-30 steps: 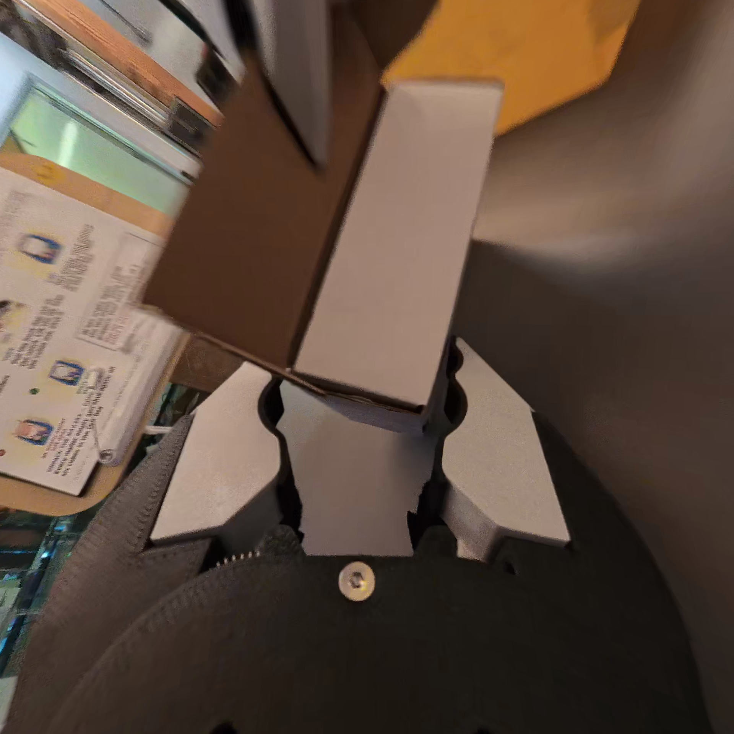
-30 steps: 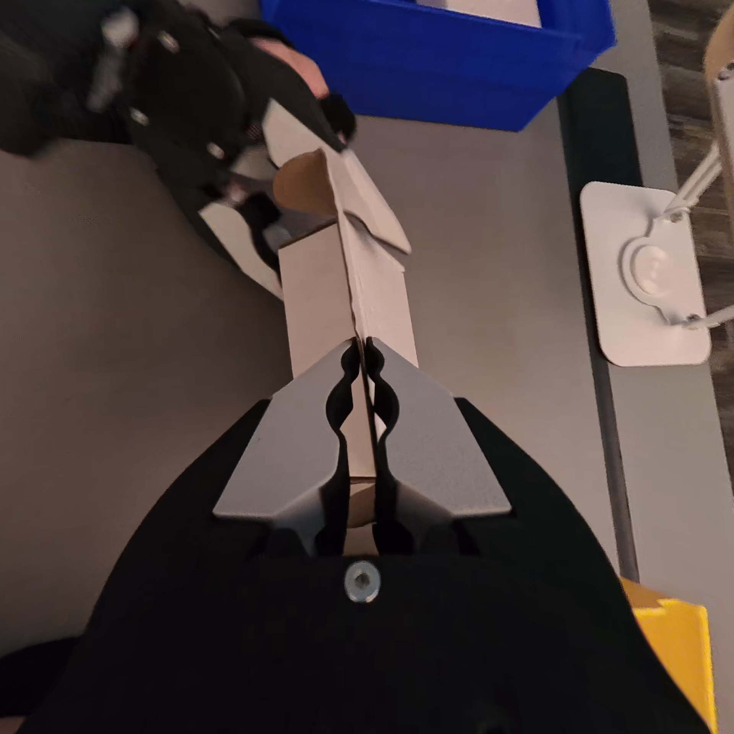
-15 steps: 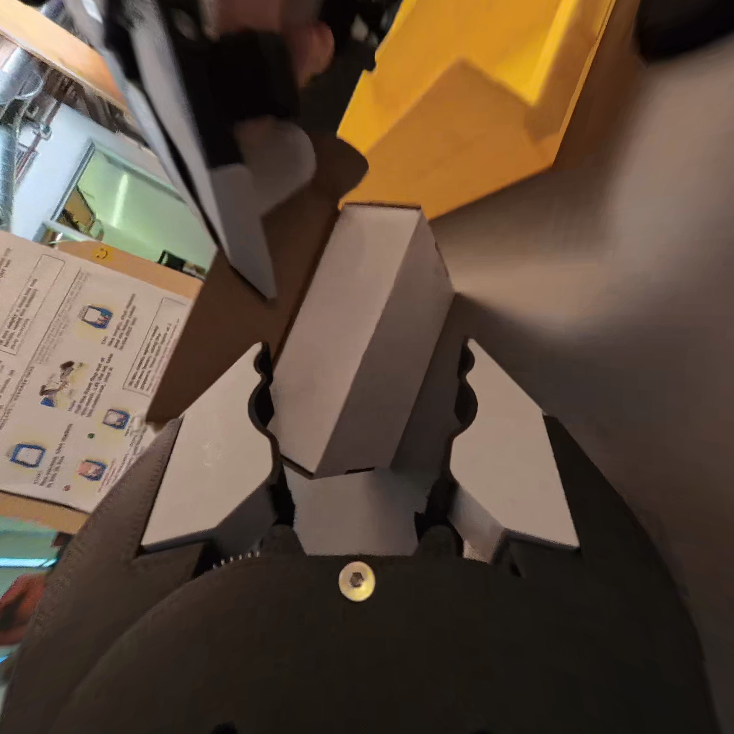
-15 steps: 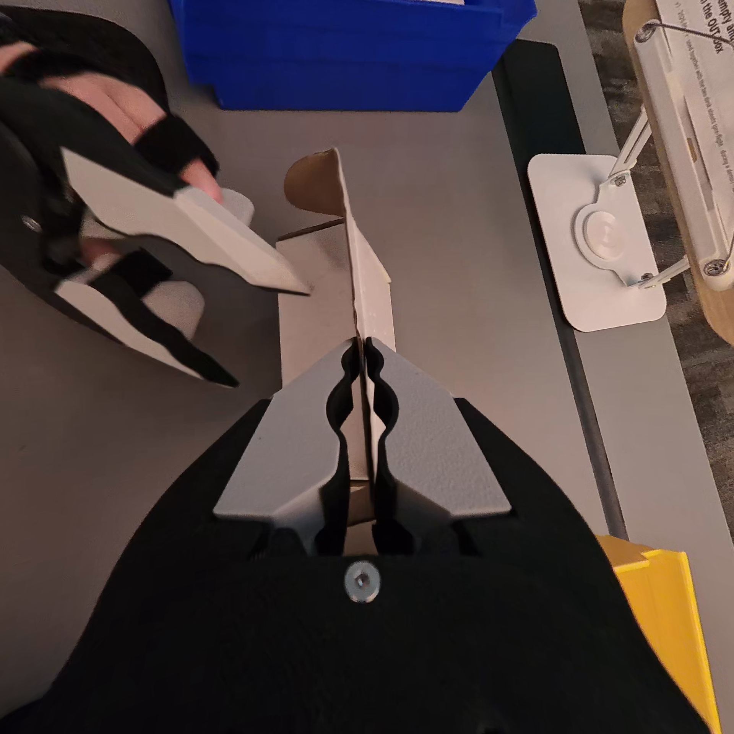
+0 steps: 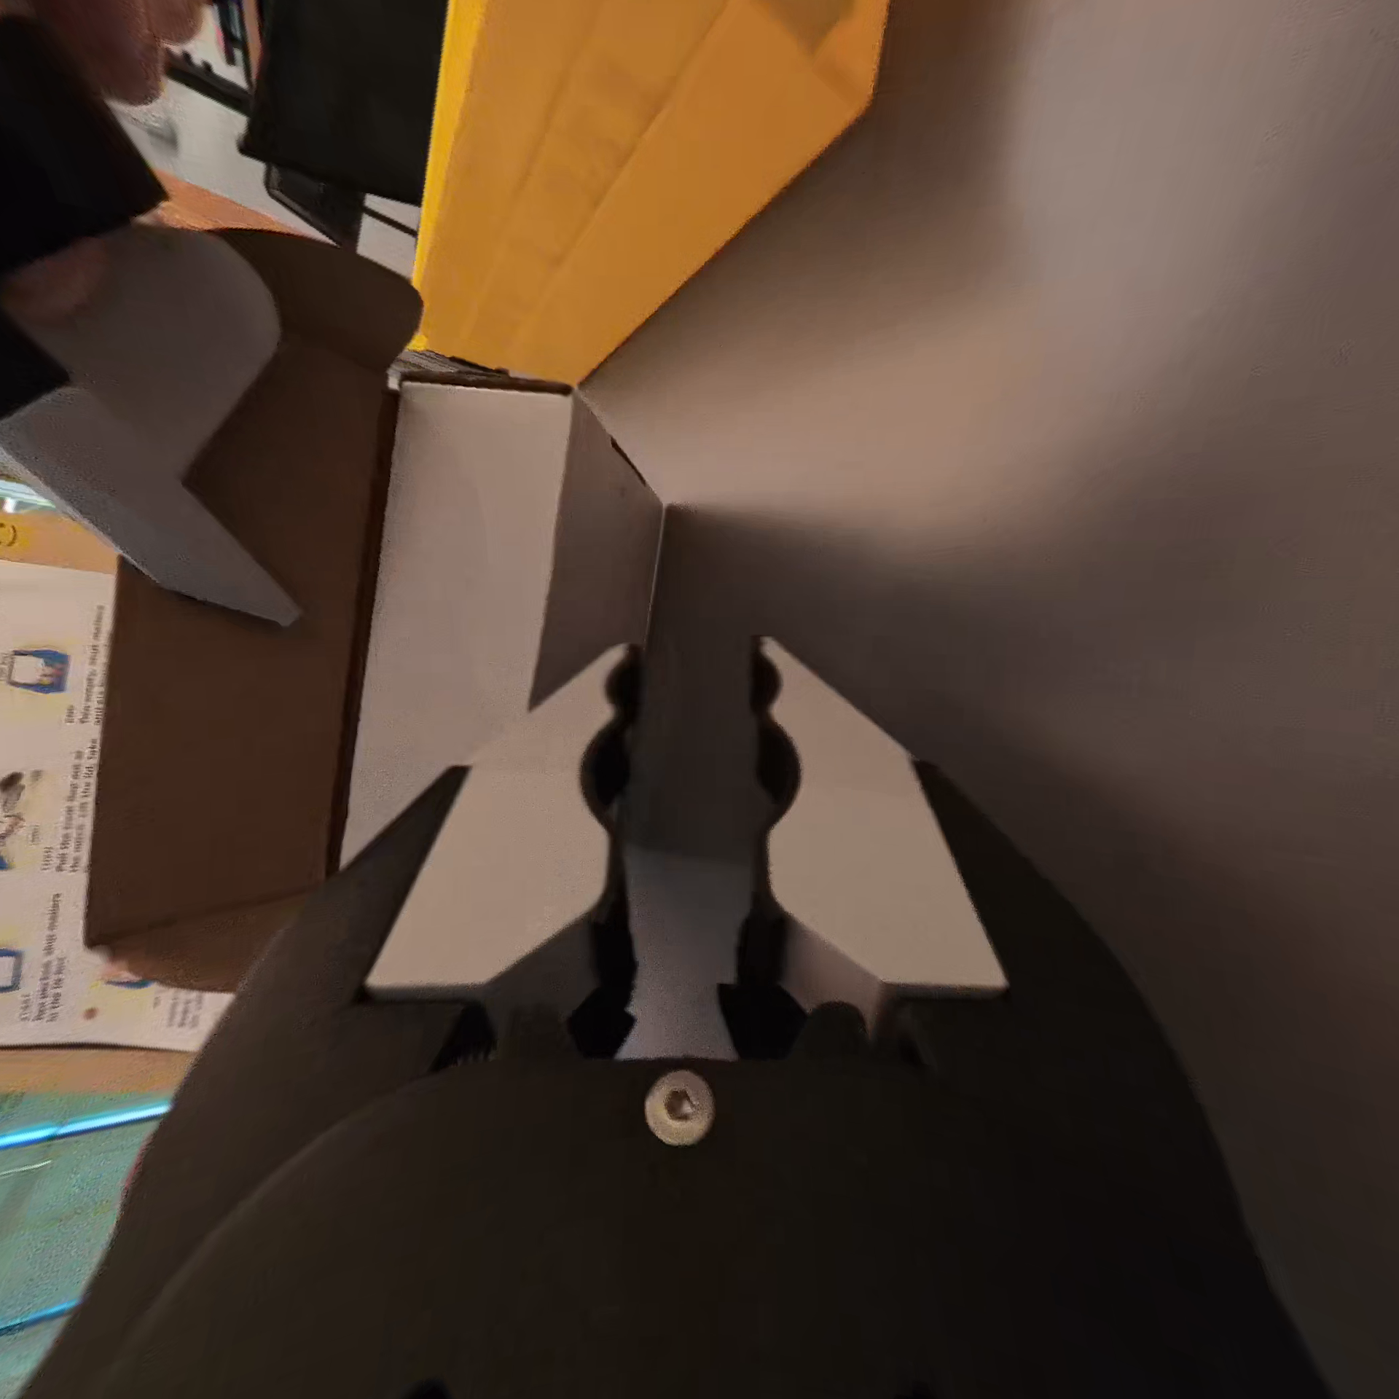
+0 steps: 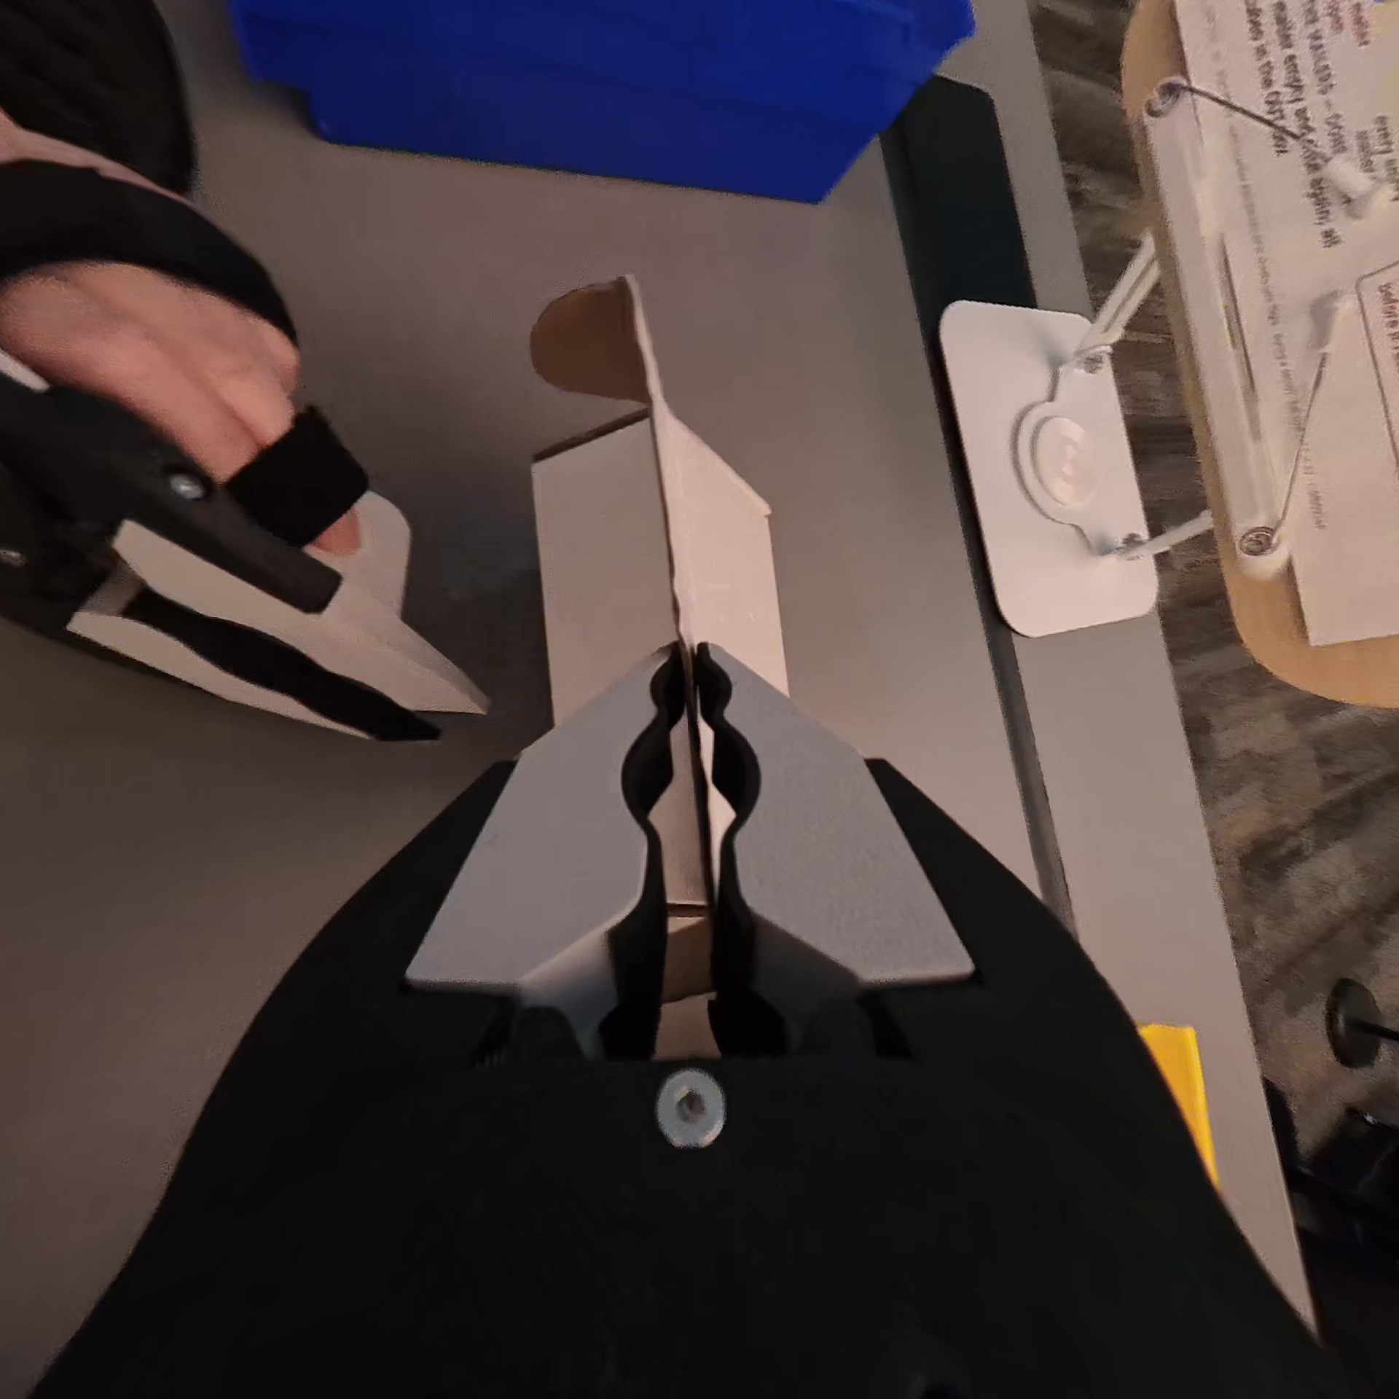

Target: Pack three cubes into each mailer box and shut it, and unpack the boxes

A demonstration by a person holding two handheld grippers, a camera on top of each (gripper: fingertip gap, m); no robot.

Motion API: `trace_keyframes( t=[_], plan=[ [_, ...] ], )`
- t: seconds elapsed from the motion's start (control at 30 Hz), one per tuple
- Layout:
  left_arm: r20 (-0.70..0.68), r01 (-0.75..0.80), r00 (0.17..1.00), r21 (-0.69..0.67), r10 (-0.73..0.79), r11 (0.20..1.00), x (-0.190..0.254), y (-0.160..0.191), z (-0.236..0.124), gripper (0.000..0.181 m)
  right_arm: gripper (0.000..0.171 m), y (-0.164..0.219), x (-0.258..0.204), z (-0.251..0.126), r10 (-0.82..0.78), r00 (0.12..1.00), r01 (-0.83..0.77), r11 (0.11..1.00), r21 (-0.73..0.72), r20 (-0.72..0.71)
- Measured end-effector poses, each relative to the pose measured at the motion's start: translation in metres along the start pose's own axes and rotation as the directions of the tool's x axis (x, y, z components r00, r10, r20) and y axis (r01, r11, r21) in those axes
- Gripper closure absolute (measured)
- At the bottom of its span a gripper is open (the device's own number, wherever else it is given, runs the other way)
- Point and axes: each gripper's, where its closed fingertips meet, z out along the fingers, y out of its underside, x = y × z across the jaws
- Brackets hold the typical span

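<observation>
So the white mailer box (image 6: 606, 560) is sitting on a plain grey tabletop (image 6: 227, 870), lid flap (image 6: 685, 522) standing straight up with the brown cardboard inside facing left. The right gripper (image 6: 690, 652) is pinched tight on that upright flap, its jaws meeting on the cardboard edge. The left gripper (image 6: 447, 715) is off to the left of the box, just beside it and not touching anything, jaws a bit apart with nothing between them; you can see the person's hand (image 6: 144, 356) in a black fingerless glove working it.

From the left wrist view, that gripper (image 5: 693, 651) is looking past the box's side wall (image 5: 462, 575) with bare table in the gap between its fingers, and the brown inner face of the lid (image 5: 227, 681) is on the left.

Around it: a blue bin (image 6: 606, 83) at the far edge of the table, a yellow bin (image 5: 606, 166) near the box's other end, a white metal stand base (image 6: 1052, 469) at the table's right edge holding a wooden board (image 6: 1211, 378) with printed instruction sheets (image 6: 1302, 250). Past the table edge there's dark speckled flooring (image 6: 1241, 870). Can't see any cubes from these angles.
</observation>
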Motion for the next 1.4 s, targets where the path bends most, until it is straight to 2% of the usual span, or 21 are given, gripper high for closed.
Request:
trace_keyframes(
  t=[0.07,0.13,0.17,0.27,0.33,0.5,0.6,0.77,0.9,0.97,1.0,1.1,1.23,1.33,1.4],
  plan=[
    [0.092,-0.073,0.993,-0.023,0.075,0.997,-0.006,0.002,0.003,0.136,0.17,0.003,-0.012,0.003,0.002,0.997,-0.001,1.0,-0.013,0.075],
    [0.202,-0.122,0.972,0.011,0.117,0.992,-0.02,-0.008,-0.001,0.133,0.17,0.002,-0.01,0.003,-0.012,0.998,0.012,1.0,-0.01,0.06],
    [0.208,-0.114,0.972,0.029,0.105,0.993,-0.022,-0.013,-0.003,0.13,0.17,0.001,-0.009,0.002,-0.022,0.999,0.023,1.0,-0.008,0.044],
    [0.251,-0.09,0.964,-0.001,0.087,0.996,-0.035,-0.014,-0.006,0.106,0.17,-0.005,-0.013,-0.002,-0.026,0.998,0.025,1.0,0.014,0.056],
    [0.295,-0.114,0.948,-0.028,0.118,0.993,-0.043,-0.009,-0.008,0.108,0.17,-0.01,-0.017,-0.005,-0.025,0.997,0.023,0.999,0.032,0.074],
    [0.303,-0.094,0.945,-0.12,0.127,0.988,-0.049,0.012,-0.002,0.103,0.17,-0.016,-0.025,-0.006,-0.048,0.996,0.046,0.998,0.031,0.076],
    [0.306,-0.082,0.944,-0.141,0.122,0.987,-0.051,0.014,-0.001,0.104,0.17,-0.016,-0.025,-0.006,-0.063,0.996,0.062,0.998,0.024,0.065],
    [0.298,-0.143,0.933,-0.209,0.202,0.967,-0.047,0.019,0.002,0.101,0.171,-0.016,-0.023,-0.007,-0.034,0.997,0.032,0.999,0.028,0.072],
    [0.301,-0.109,0.94,-0.187,0.162,0.976,-0.05,0.016,0.001,0.109,0.171,-0.017,-0.022,-0.007,-0.038,0.997,0.036,0.999,0.024,0.06],
    [0.299,-0.113,0.94,-0.186,0.165,0.976,-0.048,0.015,0.0,0.114,0.171,-0.019,-0.013,-0.01,-0.037,0.999,0.037,0.999,0.039,0.004],
    [0.288,-0.125,0.942,-0.182,0.175,0.975,-0.045,0.014,0.0,0.124,0.171,-0.018,-0.007,-0.012,-0.041,0.999,0.042,0.999,0.034,-0.03],
    [0.165,-0.136,0.971,-0.198,0.17,0.971,-0.017,0.019,0.009,0.139,0.17,-0.019,-0.006,-0.016,-0.05,0.998,0.052,0.997,0.059,-0.032],
    [0.2,-0.178,0.959,-0.133,0.203,0.975,-0.016,0.001,0.009,0.119,0.17,-0.02,-0.006,-0.018,-0.055,0.998,0.057,0.996,0.069,-0.026],
    [0.16,-0.071,0.984,-0.068,0.081,0.995,-0.013,-0.01,0.006,0.114,0.17,-0.02,-0.008,-0.019,-0.076,0.997,0.077,0.995,0.065,-0.026],
    [0.109,0.017,0.994,-0.092,-0.007,0.996,-0.011,-0.002,0.01,0.109,0.17,-0.02,-0.009,-0.019,-0.087,0.996,0.088,0.994,0.063,-0.025]
  ],
)
